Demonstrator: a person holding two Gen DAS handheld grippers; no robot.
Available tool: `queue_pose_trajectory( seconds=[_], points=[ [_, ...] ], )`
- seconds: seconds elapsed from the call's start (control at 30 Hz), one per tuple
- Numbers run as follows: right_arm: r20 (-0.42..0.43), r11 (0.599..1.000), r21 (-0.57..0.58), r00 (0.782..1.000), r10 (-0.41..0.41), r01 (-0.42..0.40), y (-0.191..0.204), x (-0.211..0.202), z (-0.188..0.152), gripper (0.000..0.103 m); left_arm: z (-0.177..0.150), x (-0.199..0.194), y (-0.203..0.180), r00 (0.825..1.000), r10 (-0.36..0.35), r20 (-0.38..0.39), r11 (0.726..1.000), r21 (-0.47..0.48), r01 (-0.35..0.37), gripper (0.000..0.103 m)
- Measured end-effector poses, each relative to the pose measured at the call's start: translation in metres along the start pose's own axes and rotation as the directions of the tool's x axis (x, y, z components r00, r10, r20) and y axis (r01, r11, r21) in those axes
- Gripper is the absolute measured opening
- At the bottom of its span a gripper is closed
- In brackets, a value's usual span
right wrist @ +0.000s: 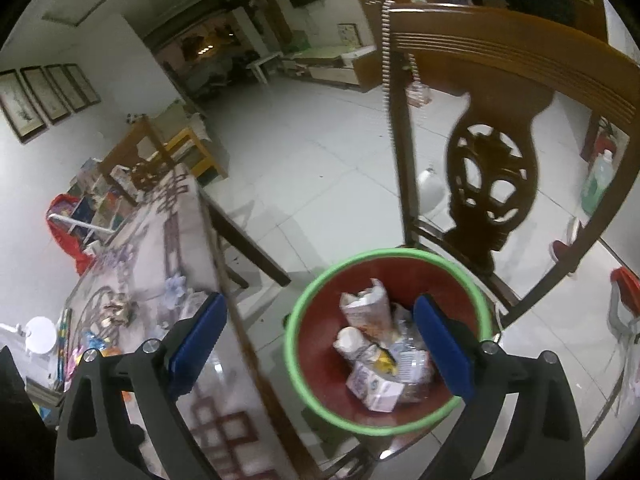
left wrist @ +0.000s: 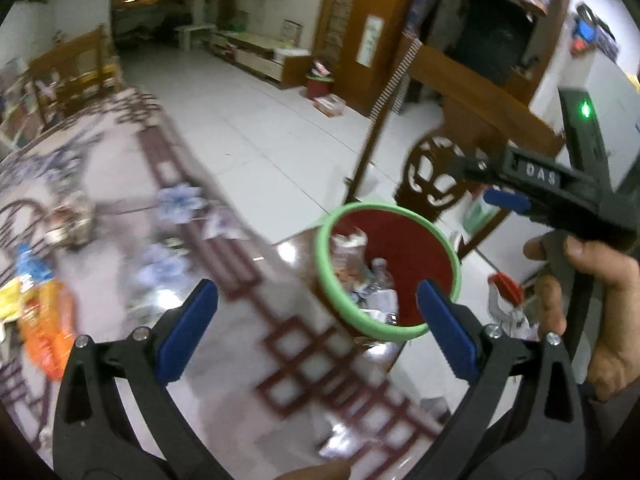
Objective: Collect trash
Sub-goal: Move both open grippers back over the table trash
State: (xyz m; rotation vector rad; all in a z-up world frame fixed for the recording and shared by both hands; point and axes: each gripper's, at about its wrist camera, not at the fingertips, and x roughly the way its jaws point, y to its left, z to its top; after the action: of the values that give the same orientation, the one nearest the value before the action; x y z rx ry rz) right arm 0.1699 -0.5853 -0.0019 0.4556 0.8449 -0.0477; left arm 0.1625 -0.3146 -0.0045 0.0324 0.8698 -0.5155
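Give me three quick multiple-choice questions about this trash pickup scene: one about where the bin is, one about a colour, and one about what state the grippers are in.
1. Where does the trash bin stand?
A. On the table
B. On the floor beside the table, in front of the wooden chair
C. On the chair seat

2. What colour is the bin's rim?
A. Green
B. Blue
C. Black

3. How do the fingers of the right gripper and left gripper stand?
A. Both shut on trash
B. Only the right holds a carton
C. Both open, holding nothing

Answers: 1 B, the bin sits below the table edge, with the chair back rising behind it. 2 A, a green ring tops the red inside. 3 C, in both wrist views the blue fingers stand wide apart with nothing between them.
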Motion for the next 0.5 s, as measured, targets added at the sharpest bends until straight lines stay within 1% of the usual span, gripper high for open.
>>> queue_pose_trajectory(
  seconds=[0.07,0.2,0.27,0.4,0.5],
  points=[
    [0.005,0.999,-0.028,1.000,0.016,-0.016,0.016,-0.003,-0.004,0.093,-0.003,-0.017,0.016,0.999,0.030,0.020,0.999,-0.024,-0.030,0.097],
    [-0.001,0.995,-0.089,0.999,0.046,-0.046,0.050,-0.004,-0.016,0.093,-0.015,-0.053,0.059,0.996,0.080,0.046,0.992,-0.099,-0.076,0.097],
    [-0.017,0.990,-0.120,0.998,0.068,-0.070,0.072,-0.002,-0.024,0.093,-0.021,-0.067,0.075,0.993,0.107,0.055,0.988,-0.120,-0.100,0.097],
    [-0.038,0.970,-0.221,0.995,0.093,-0.099,0.124,0.002,-0.039,0.093,-0.036,-0.094,0.107,0.985,0.160,0.068,0.977,-0.155,-0.148,0.098],
    [-0.053,0.957,-0.262,0.992,0.112,-0.122,0.154,0.007,-0.048,0.093,-0.051,-0.112,0.133,0.978,0.199,0.066,0.966,-0.179,-0.185,0.097]
  ],
)
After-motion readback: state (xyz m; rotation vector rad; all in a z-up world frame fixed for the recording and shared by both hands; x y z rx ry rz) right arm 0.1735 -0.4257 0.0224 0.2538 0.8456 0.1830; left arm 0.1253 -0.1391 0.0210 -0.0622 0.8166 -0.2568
